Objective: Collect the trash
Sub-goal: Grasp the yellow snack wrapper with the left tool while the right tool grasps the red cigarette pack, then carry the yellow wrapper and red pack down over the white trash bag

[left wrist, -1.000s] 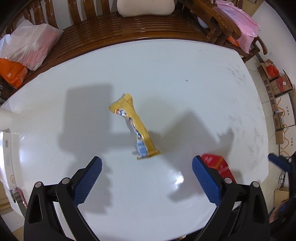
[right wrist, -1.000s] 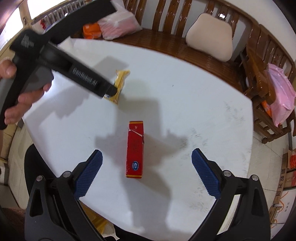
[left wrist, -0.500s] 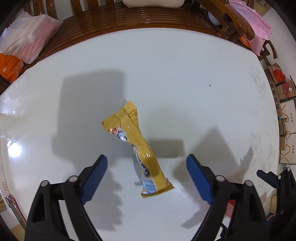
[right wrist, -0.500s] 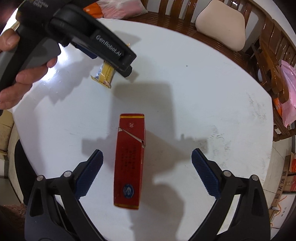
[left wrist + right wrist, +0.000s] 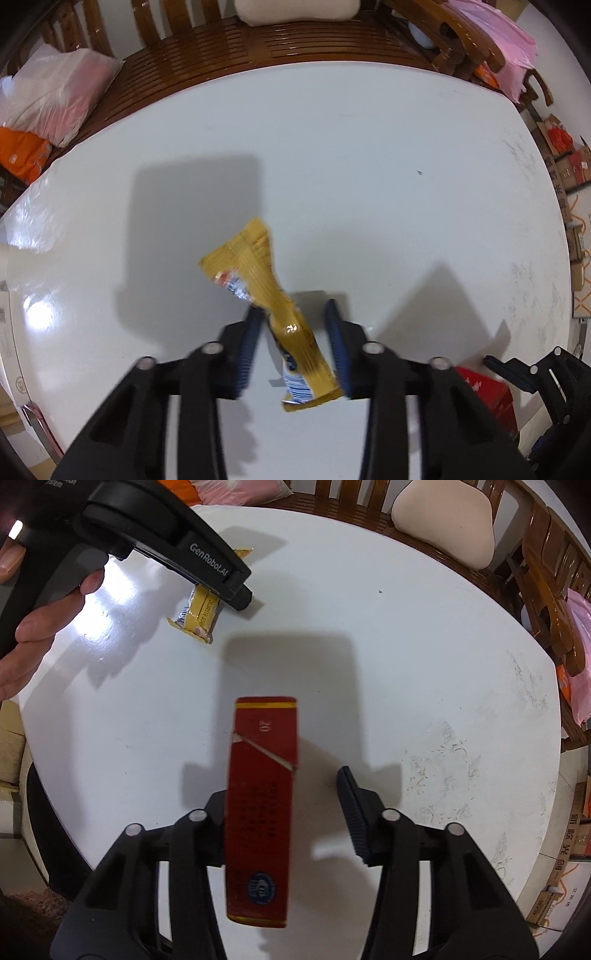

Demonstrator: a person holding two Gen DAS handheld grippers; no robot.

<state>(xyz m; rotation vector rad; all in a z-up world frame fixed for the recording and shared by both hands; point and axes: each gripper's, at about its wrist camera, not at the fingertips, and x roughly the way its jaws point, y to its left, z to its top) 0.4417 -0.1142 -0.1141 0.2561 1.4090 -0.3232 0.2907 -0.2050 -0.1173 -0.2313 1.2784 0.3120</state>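
Note:
A yellow snack wrapper (image 5: 266, 291) lies on the white round table (image 5: 369, 166). My left gripper (image 5: 293, 347) straddles its near half, jaws narrowed close to it with small gaps on each side. It also shows in the right wrist view (image 5: 197, 614) under the left gripper's body (image 5: 207, 559). A red cigarette box (image 5: 262, 805) lies between the fingers of my right gripper (image 5: 284, 819); the left pad is against it, the right pad (image 5: 352, 812) stands apart. The box's corner shows in the left wrist view (image 5: 487, 398).
A wooden bench (image 5: 258, 48) curves behind the table with a beige cushion (image 5: 443, 531), a white plastic bag (image 5: 55, 96), an orange package (image 5: 22, 155) and pink bags (image 5: 498, 48). Cardboard boxes (image 5: 565, 166) stand on the floor at right.
Both grippers have come down and forward over their items. The left jaws have narrowed around the wrapper, the right jaws around the red box.

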